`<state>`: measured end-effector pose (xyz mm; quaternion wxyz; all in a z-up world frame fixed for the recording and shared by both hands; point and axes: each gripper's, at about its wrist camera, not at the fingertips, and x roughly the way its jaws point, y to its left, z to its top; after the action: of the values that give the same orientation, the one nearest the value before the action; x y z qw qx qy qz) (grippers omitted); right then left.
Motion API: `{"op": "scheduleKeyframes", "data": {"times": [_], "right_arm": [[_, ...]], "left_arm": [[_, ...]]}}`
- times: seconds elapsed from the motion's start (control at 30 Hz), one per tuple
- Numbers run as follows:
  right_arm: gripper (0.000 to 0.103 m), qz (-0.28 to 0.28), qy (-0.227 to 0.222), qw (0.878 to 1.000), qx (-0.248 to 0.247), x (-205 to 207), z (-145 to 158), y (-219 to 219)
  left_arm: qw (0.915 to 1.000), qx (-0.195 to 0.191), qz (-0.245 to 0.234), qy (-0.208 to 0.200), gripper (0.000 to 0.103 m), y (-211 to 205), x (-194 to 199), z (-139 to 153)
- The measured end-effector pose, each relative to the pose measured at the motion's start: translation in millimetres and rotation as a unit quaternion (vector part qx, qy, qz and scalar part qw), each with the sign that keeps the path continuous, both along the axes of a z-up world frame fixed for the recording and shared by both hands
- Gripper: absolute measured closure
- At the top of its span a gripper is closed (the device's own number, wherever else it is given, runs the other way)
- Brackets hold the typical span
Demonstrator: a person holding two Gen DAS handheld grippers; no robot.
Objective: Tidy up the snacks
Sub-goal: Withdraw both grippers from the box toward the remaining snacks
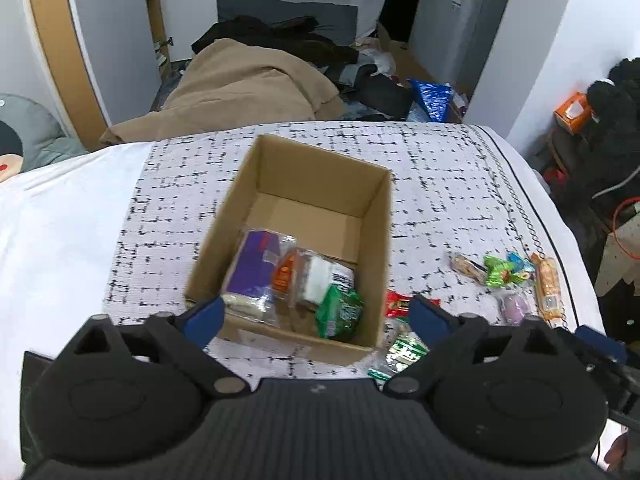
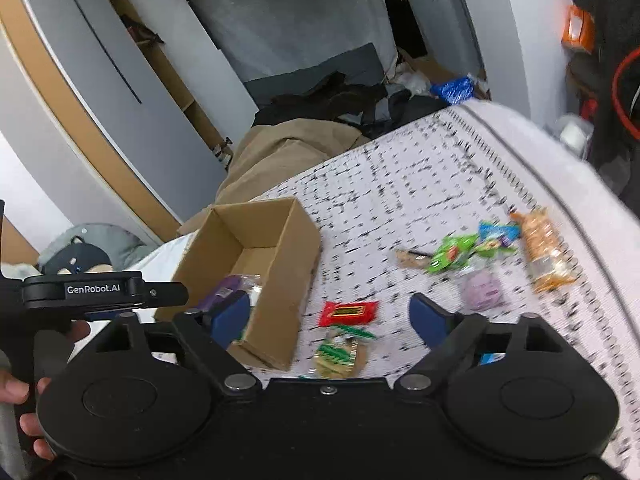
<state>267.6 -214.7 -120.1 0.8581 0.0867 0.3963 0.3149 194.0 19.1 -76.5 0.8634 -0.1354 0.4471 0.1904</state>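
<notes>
The left wrist view looks down into the box (image 1: 316, 216) and shows four packets at its near end: a purple pack (image 1: 256, 268), an orange one (image 1: 285, 274), a white one (image 1: 320, 280) and a green bag (image 1: 340, 312); the far half of the floor is bare. The right wrist view sees the box (image 2: 276, 264) only from the side, but it shows a hand (image 2: 24, 392) holding the other tool at the left edge. Both the left gripper (image 1: 316, 316) and the right gripper (image 2: 332, 320) stand wide open and hold nothing. Right of the box lie a red packet (image 2: 348, 313) and a green-striped one (image 2: 340, 354) between the right fingers, with a loose group further right, near the bed edge, which includes an orange bar (image 2: 544, 252). The bedspread (image 2: 400, 184) beyond is free.
</notes>
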Motion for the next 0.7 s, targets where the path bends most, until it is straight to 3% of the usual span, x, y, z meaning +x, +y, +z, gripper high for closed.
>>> {"op": "scheduleKeyframes", "data": {"times": [0.37, 0.57, 0.7], "right_arm": [[0.009, 0.003, -0.001, 0.999, -0.036, 11.5, -7.7, -25.0], [0.009, 0.007, -0.03, 0.997, -0.069, 8.9, -7.9, -31.6], [0.009, 0.002, -0.021, 0.998, -0.054, 12.2, -11.3, -45.0]], "left_arm": [[0.9999, -0.015, -0.003, 0.001, 0.0, -29.9, -2.0, -10.5], [0.9999, -0.011, -0.008, 0.008, 0.0, -47.8, -3.0, -20.7], [0.9993, -0.036, 0.008, 0.004, 0.0, -54.4, -3.9, -29.7]]}}
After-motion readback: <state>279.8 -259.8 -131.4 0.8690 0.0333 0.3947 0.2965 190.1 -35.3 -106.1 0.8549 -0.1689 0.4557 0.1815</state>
